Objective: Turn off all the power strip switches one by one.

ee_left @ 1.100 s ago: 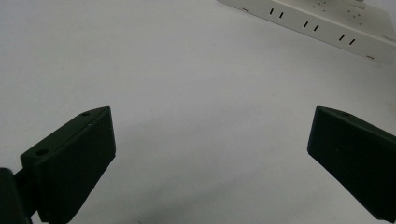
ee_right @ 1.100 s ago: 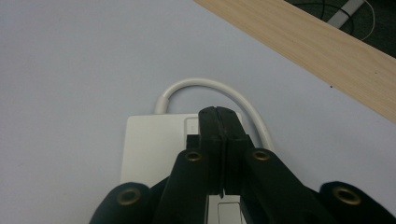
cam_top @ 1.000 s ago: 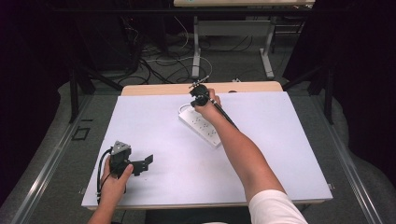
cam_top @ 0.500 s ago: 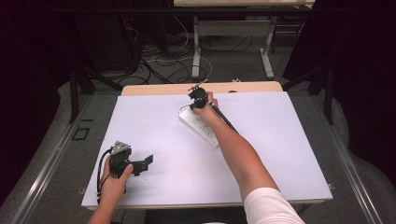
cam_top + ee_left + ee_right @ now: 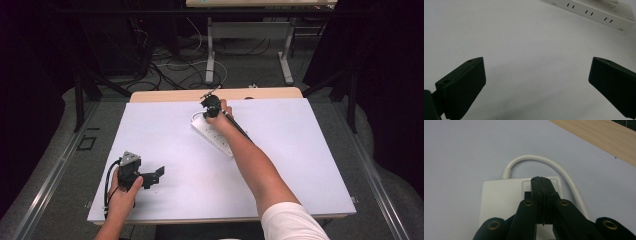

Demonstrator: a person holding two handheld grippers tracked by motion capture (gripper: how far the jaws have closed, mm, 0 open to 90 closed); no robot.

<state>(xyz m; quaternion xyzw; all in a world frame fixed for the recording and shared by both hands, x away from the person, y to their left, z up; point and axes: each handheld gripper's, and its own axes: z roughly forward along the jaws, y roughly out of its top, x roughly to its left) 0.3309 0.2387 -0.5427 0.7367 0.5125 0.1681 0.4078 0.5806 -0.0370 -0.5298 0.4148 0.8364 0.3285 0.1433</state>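
Note:
A white power strip (image 5: 216, 138) lies slantwise on the white table cover, a little behind the middle. My right gripper (image 5: 207, 110) is at the strip's far end with its jaws closed together. In the right gripper view the joined tips (image 5: 541, 180) rest on a recessed panel at the end of the strip (image 5: 499, 202), where its white cord (image 5: 536, 158) loops out. My left gripper (image 5: 156, 173) is held low at the front left, well apart from the strip. Its jaws stand wide open (image 5: 536, 72) over bare cover, with the strip's sockets (image 5: 599, 15) farther off.
The white cover (image 5: 300, 150) spans nearly the whole table; a wooden strip of tabletop (image 5: 170, 95) shows along the far edge. Beyond it are desk legs and loose cables on the floor (image 5: 200, 65). The right forearm (image 5: 255, 165) crosses the middle of the table.
The right gripper has shifted slightly toward the strip's far end and lower onto it. The left gripper has not moved.

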